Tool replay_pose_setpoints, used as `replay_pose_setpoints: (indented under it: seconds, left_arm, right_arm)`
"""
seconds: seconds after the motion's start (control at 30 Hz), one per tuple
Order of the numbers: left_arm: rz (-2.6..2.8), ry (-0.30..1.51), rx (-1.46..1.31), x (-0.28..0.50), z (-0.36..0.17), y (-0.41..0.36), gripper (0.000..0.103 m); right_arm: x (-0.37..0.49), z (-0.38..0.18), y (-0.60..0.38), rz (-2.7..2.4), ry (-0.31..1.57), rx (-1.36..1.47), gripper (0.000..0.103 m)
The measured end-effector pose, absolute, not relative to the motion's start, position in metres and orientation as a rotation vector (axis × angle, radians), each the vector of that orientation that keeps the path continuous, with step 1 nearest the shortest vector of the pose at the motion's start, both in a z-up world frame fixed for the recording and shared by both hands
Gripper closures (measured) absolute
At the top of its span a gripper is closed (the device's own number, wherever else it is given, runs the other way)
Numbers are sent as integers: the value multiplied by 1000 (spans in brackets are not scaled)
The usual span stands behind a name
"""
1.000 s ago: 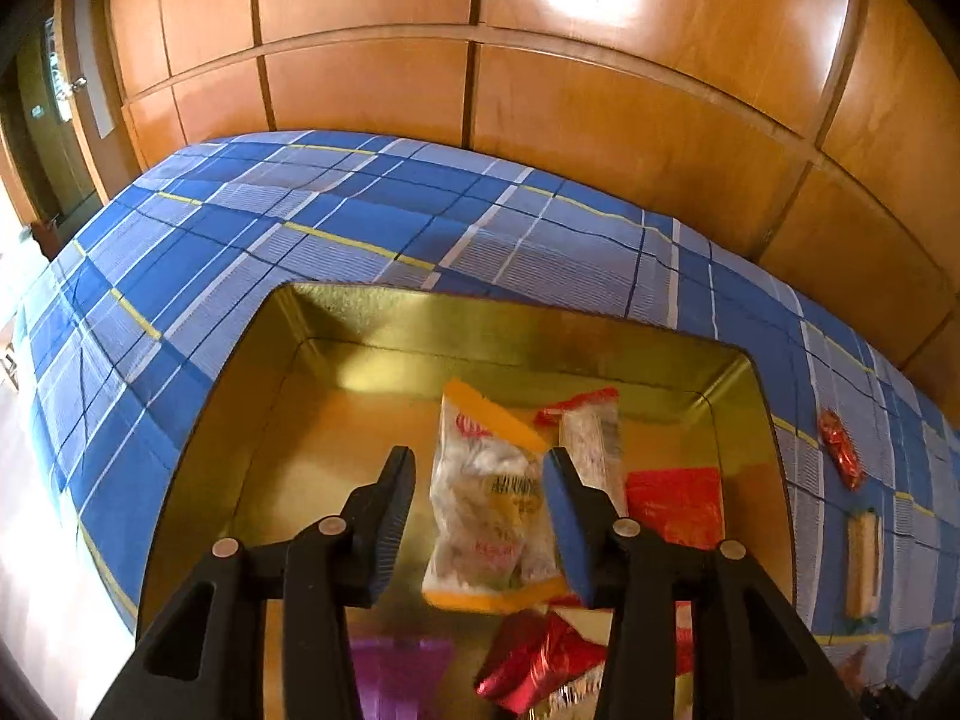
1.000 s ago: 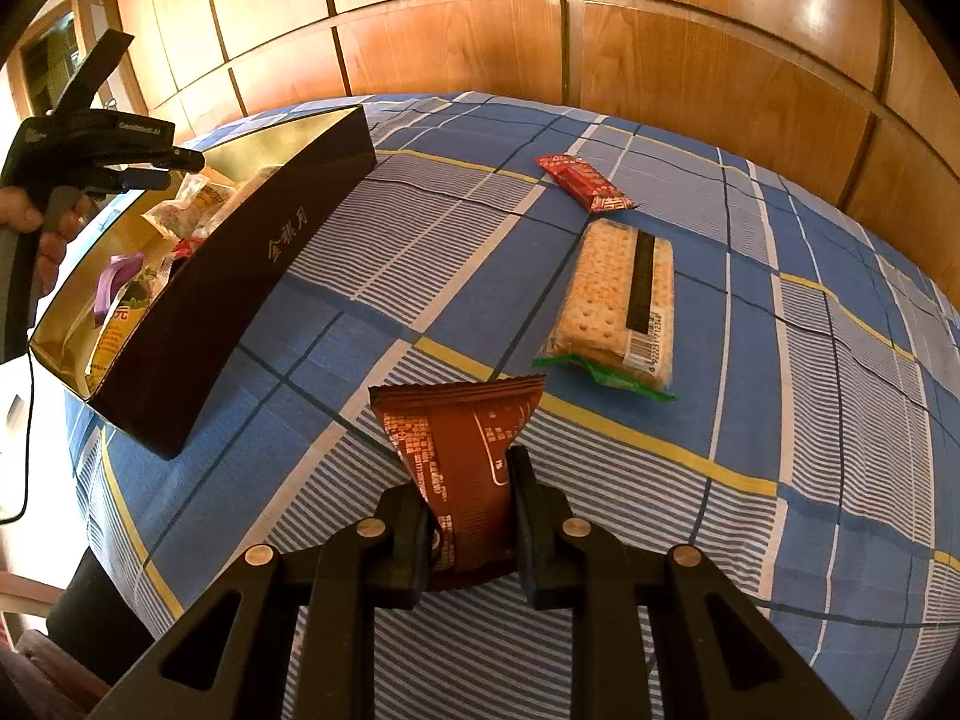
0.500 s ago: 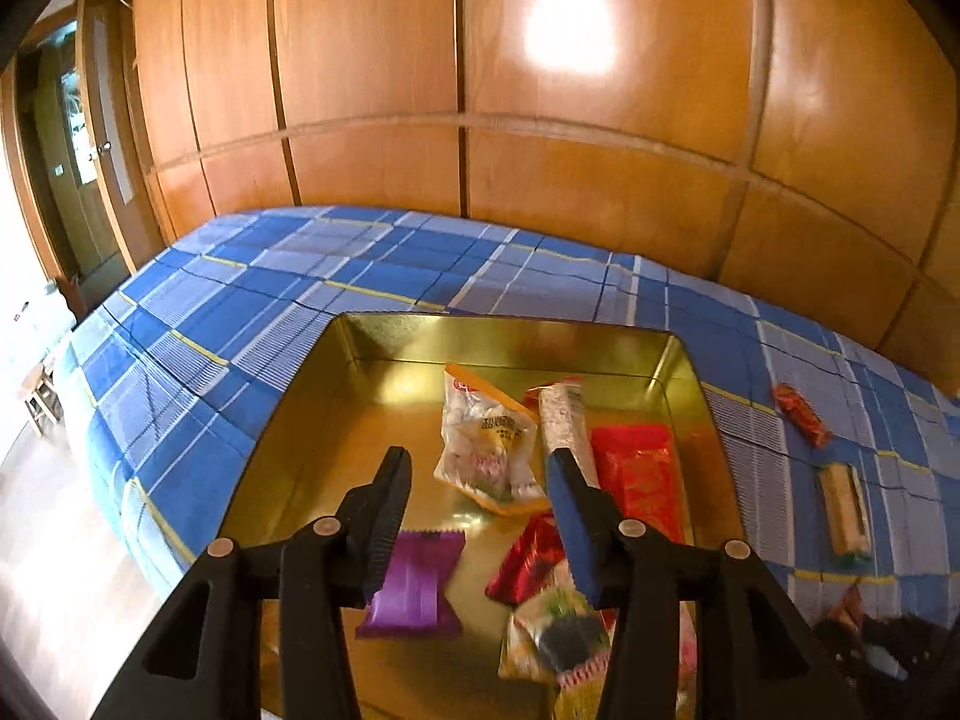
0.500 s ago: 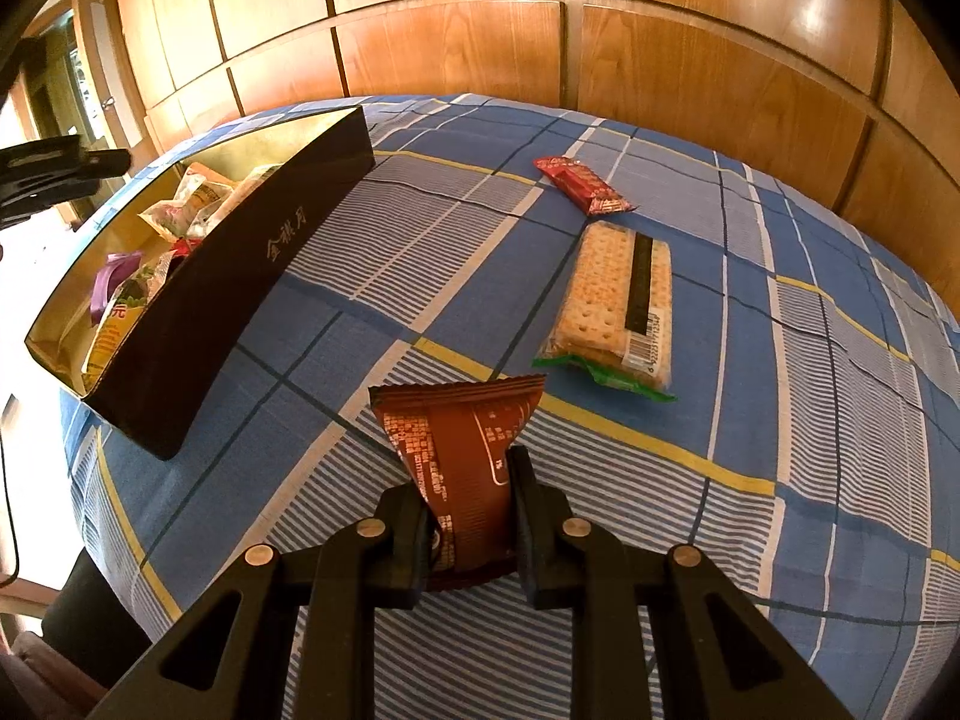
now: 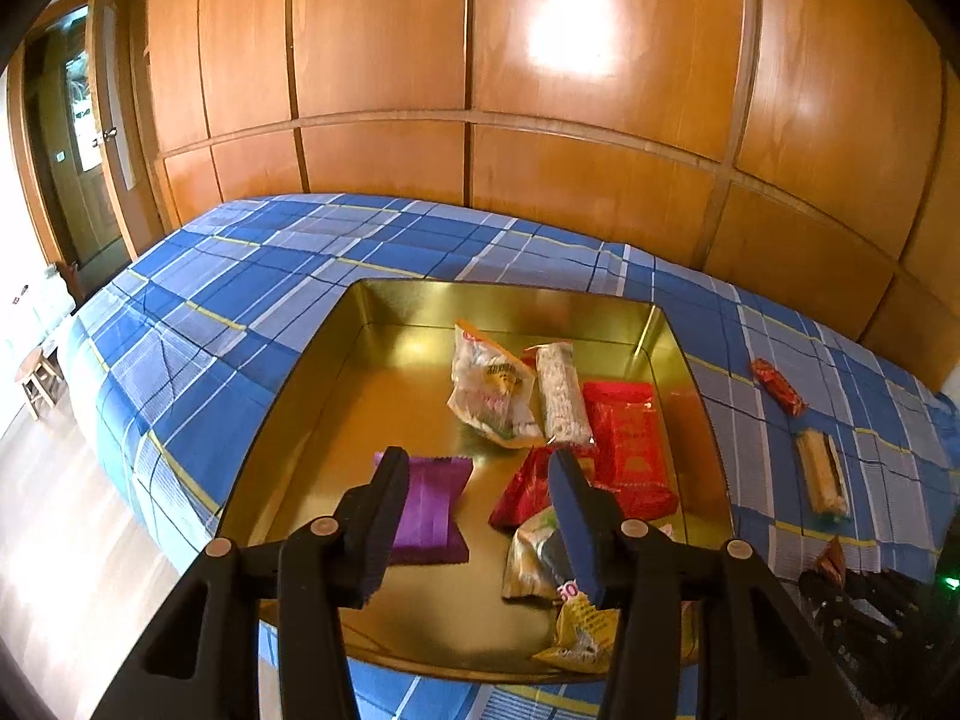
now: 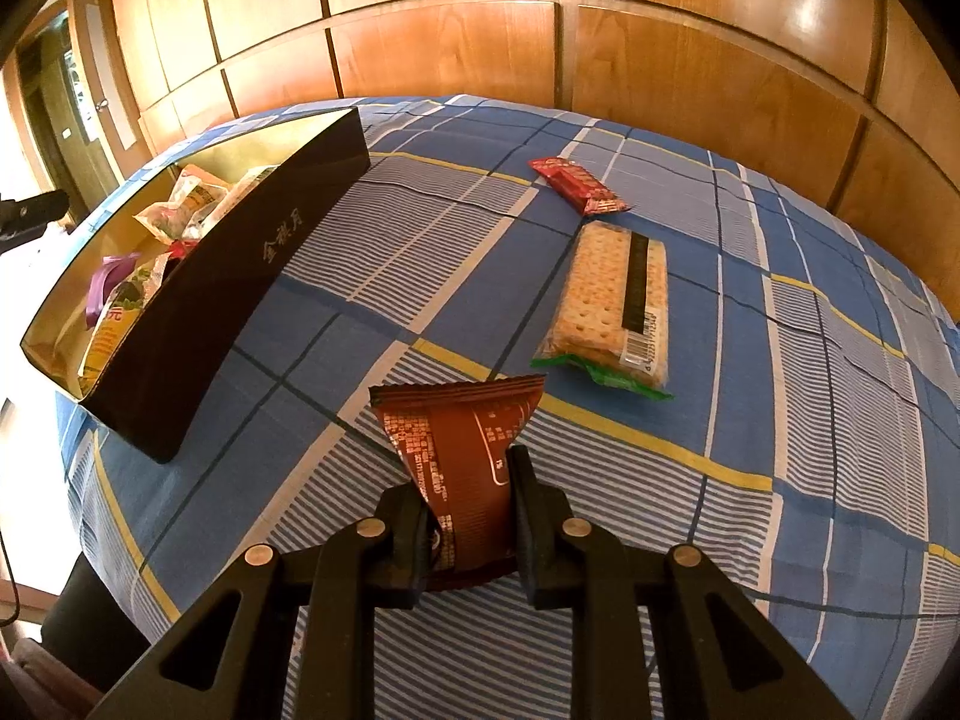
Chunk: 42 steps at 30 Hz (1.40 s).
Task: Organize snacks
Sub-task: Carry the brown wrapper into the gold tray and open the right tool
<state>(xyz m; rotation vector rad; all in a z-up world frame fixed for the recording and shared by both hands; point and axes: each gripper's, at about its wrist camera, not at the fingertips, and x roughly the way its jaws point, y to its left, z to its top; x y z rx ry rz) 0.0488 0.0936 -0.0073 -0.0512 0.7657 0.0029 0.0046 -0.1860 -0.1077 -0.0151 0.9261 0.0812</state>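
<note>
A gold tin box sits on the blue plaid cloth and holds several snacks, among them a purple packet, a clear bag and a red packet. My left gripper is open and empty, raised above the box's near side. My right gripper is shut on a brown snack packet just above the cloth. The box's dark outer wall stands to its left. A cracker pack and a red bar lie on the cloth ahead.
A wood-panelled wall runs behind the surface. A door and a small stool are off to the left. The cracker pack and red bar lie right of the box. The cloth's edge drops off at left.
My left gripper has pulled back and up from the box, leaving the clear bag inside, so more of the box shows. My right gripper has stayed still with the brown packet.
</note>
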Motion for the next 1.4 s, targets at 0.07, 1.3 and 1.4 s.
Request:
replay_pose_setpoints:
  seconds: [0.07,1.3,1.4]
  left_arm:
    - [5,765,-55,46,-8,95,54]
    - [122,787,-134,17,-28,150,54]
    - [124,785,-124,16,-29,149,54]
  right_arm:
    - [5,-108,-185,78,927,-19,81]
    - [68,-18,-94,373,871,25,81]
    - [95,-15,-73,365,898,23,81]
